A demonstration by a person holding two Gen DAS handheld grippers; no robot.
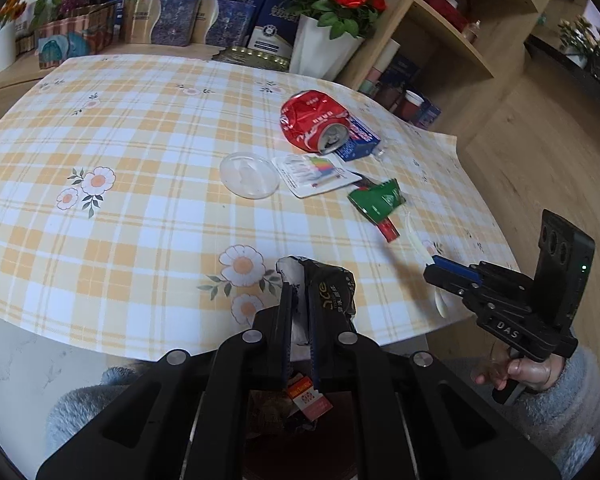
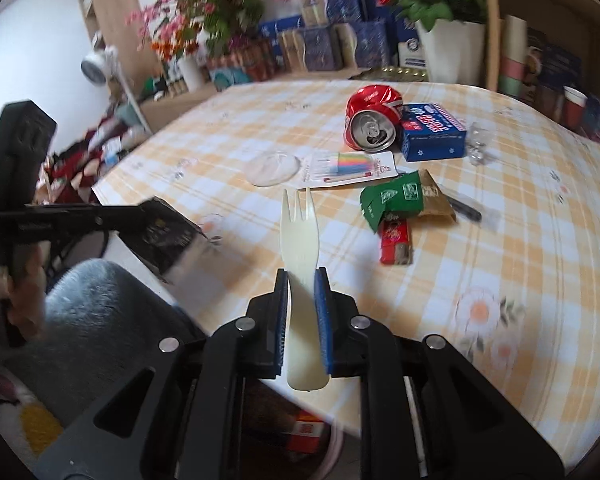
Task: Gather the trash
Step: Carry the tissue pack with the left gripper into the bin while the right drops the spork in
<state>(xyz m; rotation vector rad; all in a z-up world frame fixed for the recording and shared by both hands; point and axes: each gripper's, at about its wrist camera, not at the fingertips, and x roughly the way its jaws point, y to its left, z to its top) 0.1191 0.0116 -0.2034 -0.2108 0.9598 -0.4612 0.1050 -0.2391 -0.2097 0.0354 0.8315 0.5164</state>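
My left gripper (image 1: 300, 280) is shut on a crumpled black snack wrapper (image 1: 332, 288) at the table's near edge; both show in the right wrist view (image 2: 168, 232). My right gripper (image 2: 302, 278) is shut on a cream plastic fork (image 2: 300, 232), tines forward, above the table; it shows in the left wrist view (image 1: 440, 270). On the table lie a crushed red can (image 1: 314, 120) (image 2: 374, 118), a blue box (image 2: 432, 132), a clear plastic lid (image 1: 249, 175), a candle card (image 2: 348, 166), a green wrapper (image 1: 376, 198) (image 2: 392, 198) and a red packet (image 2: 396, 242).
The yellow checked tablecloth (image 1: 120, 208) covers the table. A white pot of red roses (image 1: 320, 46), boxes and shelves stand behind it. Below the near edge, a dark bin with red trash (image 1: 308, 400) shows between my left fingers.
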